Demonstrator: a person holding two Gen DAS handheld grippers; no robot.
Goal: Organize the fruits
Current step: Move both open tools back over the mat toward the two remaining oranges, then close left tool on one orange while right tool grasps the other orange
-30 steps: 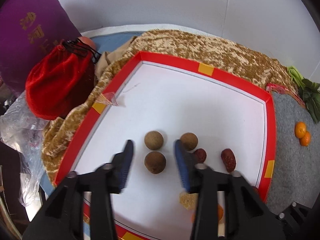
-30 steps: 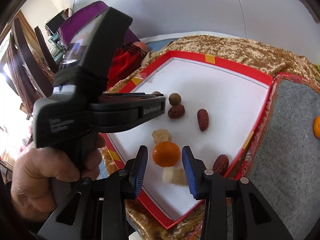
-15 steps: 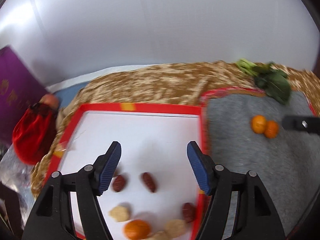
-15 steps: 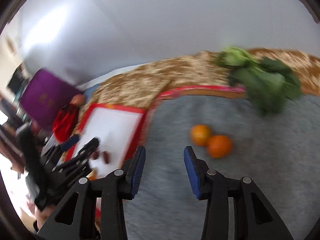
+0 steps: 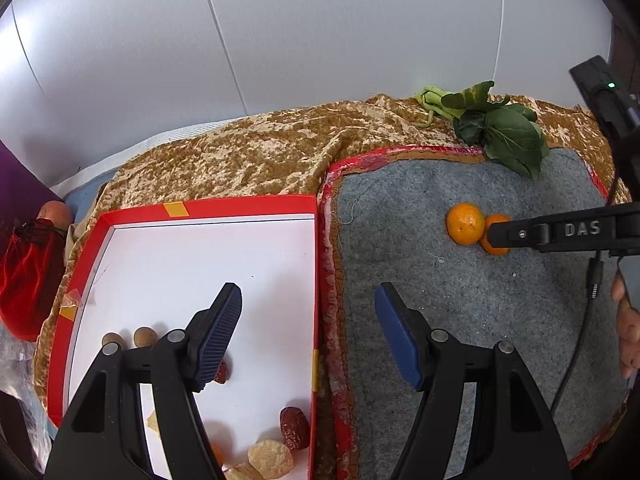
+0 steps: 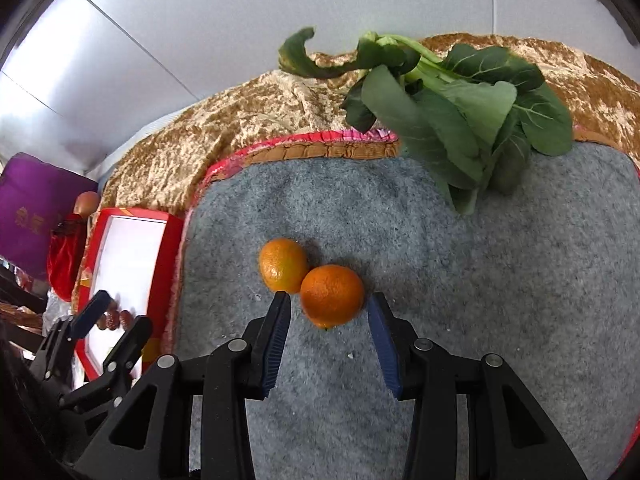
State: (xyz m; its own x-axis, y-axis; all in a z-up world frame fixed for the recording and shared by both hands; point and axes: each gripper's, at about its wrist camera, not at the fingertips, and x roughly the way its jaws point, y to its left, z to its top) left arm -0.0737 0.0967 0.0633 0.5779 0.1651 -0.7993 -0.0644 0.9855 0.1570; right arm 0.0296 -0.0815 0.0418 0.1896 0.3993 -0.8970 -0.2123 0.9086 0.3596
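Far left, red pouch [image 5: 28, 276] on the gold cloth [image 5: 256, 160]. Next, red-rimmed tray [image 5: 240, 205] w/ white floor: two brown round fruits [image 5: 145, 337], red dates [image 5: 294, 427], pale lumps at near edge. Left tool [image 5: 308, 328] hangs over tray's right rim, jaws apart, nothing btwn them. Right of that, grey felt mat [image 6: 480, 260] holds two tangerines, touching. Right tool [image 6: 328, 332] is low over the mat, jaws apart, straddling the nearer tangerine [image 6: 331, 295], pads not on it. Other tangerine [image 6: 282, 265] just behind-left. Leafy greens [image 6: 460, 108] at mat's far edge.
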